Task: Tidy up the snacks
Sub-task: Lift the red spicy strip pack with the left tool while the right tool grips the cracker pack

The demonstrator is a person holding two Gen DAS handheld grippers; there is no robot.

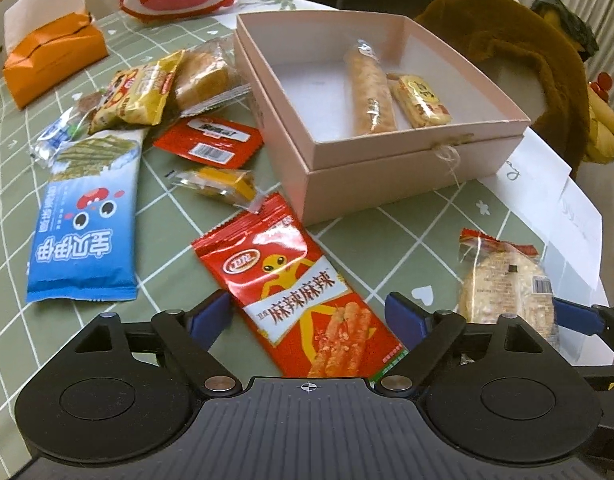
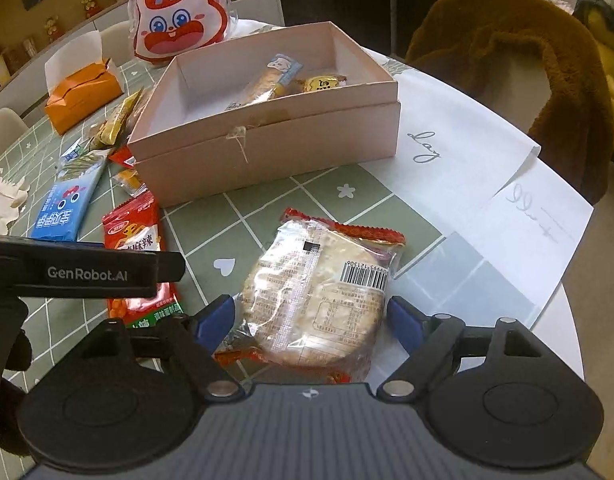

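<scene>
**Both grippers wide over snacks on the bench**

The left gripper [image 1: 309, 314] stands with its fingers [image 1: 211, 316] wide apart over the green checked bench [image 1: 407, 240]. Between them lies a red packet [image 1: 291, 288], flat on the cloth, touched by neither finger as far as can be seen; its near end is cut off by the gripper body.

The right gripper [image 2: 311, 318] also has its fingers [image 2: 403, 322] spread, one on each side of a round cracker pack [image 2: 319, 292]. Small gaps show beside the pack, so it lies loose on the bench. Its near edge is hidden under the gripper. In the right view the left gripper's arm crosses the red packet [image 2: 133, 236] and covers its middle.

Further off to the left lie a blue packet [image 1: 83, 224], a small yellow candy [image 1: 219, 182] and a flat red sachet [image 1: 211, 142], with a yellow bag [image 1: 139, 92] behind them; the small print is too blurred to read.

Beyond stands the pink box [image 1: 387, 164], open, with a long wafer stick [image 1: 371, 92] and a small yellow pack [image 1: 421, 100] inside, side by side. Its near wall hides part of them in the right view.
</scene>
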